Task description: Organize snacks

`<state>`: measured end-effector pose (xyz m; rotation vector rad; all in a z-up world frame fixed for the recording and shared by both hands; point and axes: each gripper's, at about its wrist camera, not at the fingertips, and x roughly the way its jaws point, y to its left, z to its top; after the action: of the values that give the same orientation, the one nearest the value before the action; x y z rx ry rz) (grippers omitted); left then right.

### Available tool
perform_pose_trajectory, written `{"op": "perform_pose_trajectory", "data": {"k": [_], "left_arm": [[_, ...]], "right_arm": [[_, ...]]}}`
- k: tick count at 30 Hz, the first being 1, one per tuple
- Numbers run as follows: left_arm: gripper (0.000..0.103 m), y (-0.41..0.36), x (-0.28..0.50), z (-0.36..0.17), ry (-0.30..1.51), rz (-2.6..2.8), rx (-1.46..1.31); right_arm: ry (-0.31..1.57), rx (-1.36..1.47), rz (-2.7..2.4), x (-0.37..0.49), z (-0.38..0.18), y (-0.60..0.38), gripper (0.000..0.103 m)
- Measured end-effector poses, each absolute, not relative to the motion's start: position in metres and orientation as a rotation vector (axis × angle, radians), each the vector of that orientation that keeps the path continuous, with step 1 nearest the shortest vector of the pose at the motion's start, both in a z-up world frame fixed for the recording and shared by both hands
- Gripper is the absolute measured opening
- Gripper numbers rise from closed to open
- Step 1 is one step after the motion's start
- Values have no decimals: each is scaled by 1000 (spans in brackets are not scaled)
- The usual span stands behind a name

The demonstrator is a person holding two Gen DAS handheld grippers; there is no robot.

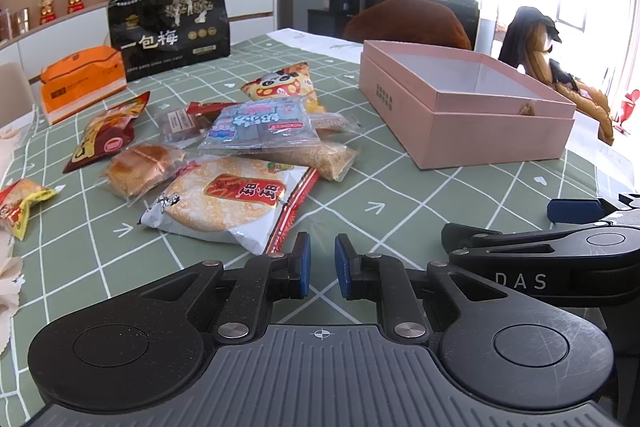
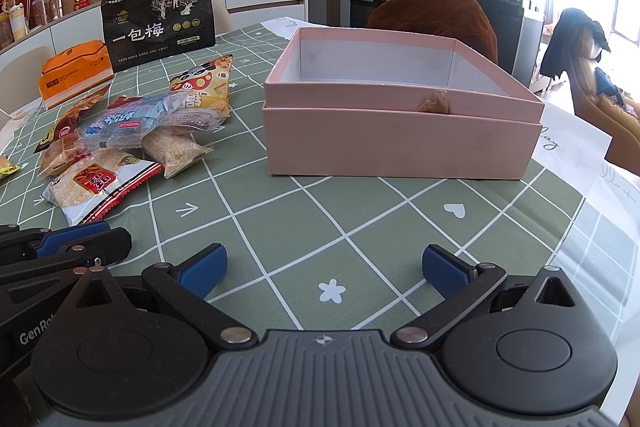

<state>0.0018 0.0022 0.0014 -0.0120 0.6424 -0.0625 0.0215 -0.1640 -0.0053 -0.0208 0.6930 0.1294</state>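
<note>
Snack pile (image 1: pixel 224 155) lies left on counter (image 1: pixel 400 203), crinkly foil and clear film, flat round rice-cracker pack (image 1: pixel 228 199) nearest. Left tool (image 1: pixel 322 265) clenched, empty. Right tool (image 2: pixel 324 273) released, empty. Pink card box (image 2: pixel 400 131) right, rigid, apparently empty. Advice: open left tool, pinch cracker pack by crimped edge.

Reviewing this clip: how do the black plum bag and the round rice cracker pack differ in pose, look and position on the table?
The black plum bag stands upright; the rice cracker pack lies flat. The plum bag is opaque black with gold tree art; the cracker pack shows a pale round cracker and has a red edge. The plum bag is at the table's far side beside the orange pack; the cracker pack lies closest to the left gripper. Both are outside the pink box.
</note>
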Motion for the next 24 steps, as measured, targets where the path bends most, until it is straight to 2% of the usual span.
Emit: {"op": "perform_pose_trajectory", "data": {"k": [16,19,24], "left_arm": [[18,4,2,4,662,-75,-26],[20,20,8,23,720,-124,-79],[22,82,18,76,611,19,-110]], "right_arm": [[717,-28,145,22,-4,-166,103],[809,-59,200,37,8,-165,103],[881,-76,225,40,10,-165,103]]}}
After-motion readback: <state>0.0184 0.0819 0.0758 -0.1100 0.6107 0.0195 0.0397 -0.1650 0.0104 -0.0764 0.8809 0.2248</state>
